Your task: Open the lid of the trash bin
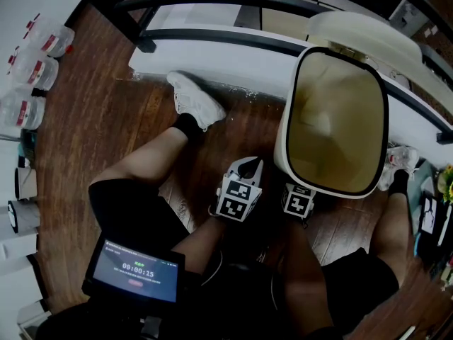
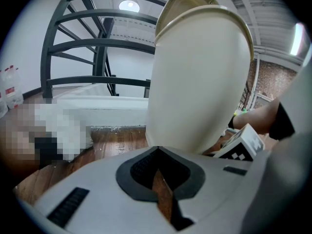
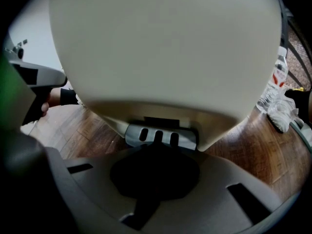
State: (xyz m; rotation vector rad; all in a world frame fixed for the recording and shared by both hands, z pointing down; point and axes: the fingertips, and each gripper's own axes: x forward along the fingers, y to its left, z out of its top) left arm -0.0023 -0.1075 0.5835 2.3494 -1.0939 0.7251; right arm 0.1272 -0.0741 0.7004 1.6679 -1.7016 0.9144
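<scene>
One bin [image 1: 333,119], upright on the wood floor [image 1: 106,133], close against a white ledge [image 1: 212,62]. One lid [image 1: 368,37], already up, tipped back at the far rim, leaving the lined inside open to the head view. One grey pedal [image 3: 161,135] at the bin's foot, on the near side.

Two claws, side by side at the bin's near left corner. On the right, the right claw [image 3: 157,149]: narrow, jaws together with nothing between, tips right at the pedal; touching or just short, cannot tell. On the left, the left claw [image 2: 157,149]: likewise closed and empty, tips met, low over the floor, just beside the bin's wall and apart from it.

Around: three bottles [image 1: 32,69] along the far left wall, well apart from the bin. Two white shoes, one [image 1: 195,101] left of the bin near the ledge, one [image 1: 400,160] at the bin's right side. One screen [image 1: 134,271] showing a timer, low at the left. Dark curved rails [image 1: 212,2] above the ledge, behind the lid.

Open floor to the left of the claws. Tight on the right, between bin and leg [image 1: 389,225].
</scene>
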